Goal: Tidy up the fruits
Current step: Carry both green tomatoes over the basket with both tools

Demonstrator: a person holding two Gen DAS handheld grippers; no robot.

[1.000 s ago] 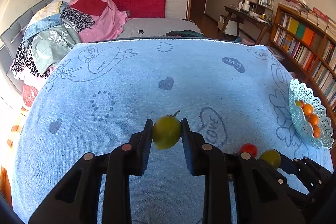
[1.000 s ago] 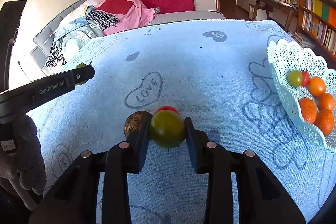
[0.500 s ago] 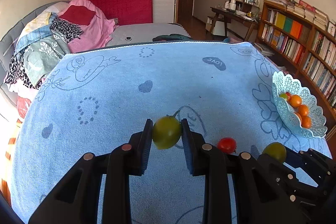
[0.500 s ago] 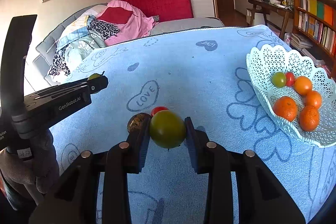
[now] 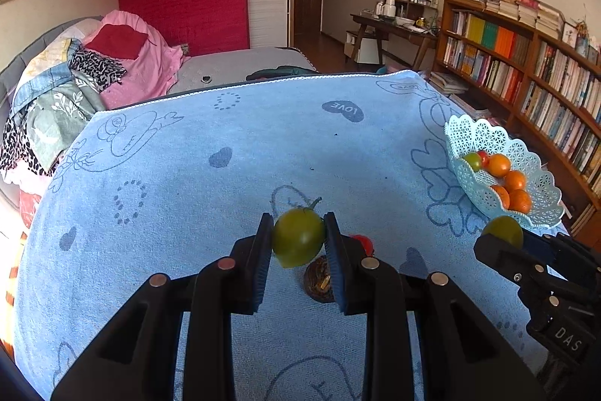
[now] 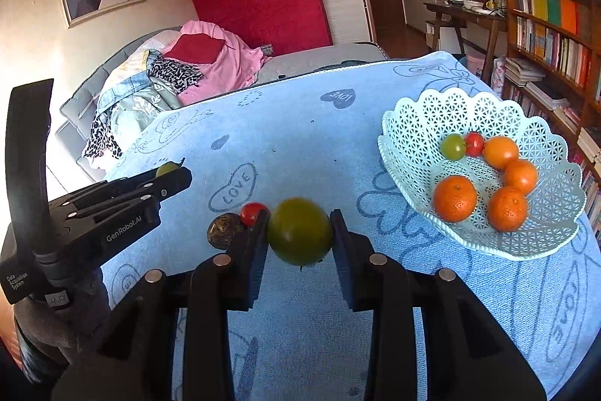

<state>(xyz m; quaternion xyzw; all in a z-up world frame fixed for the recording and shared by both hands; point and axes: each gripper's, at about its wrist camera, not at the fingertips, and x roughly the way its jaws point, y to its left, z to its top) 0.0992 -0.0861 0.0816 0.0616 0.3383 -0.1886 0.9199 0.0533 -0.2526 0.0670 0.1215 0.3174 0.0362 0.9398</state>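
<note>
Black left claw [image 6: 171,175] lettered "GenRobot.AI", "Data Acquisition System", blue towel [image 6: 285,138] "LOVE"

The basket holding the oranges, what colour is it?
Pale mint-green lattice basket, clearest in the right wrist view.

Left wrist view: low over the blue towel [image 5: 263,145], looking forward along its own fingers toward the bed and red panel; basket [image 5: 473,138] far off at right edge, the right gripper [image 5: 503,239] intruding at lower right. Right wrist view: same heading, set further right, basket [image 6: 413,153] near. The left gripper [image 6: 169,175] shows at left. Shared: towel, basket, red tomato [image 6: 251,212], dark brown fruit [image 6: 221,230], bookshelf [image 6: 552,36].
</note>
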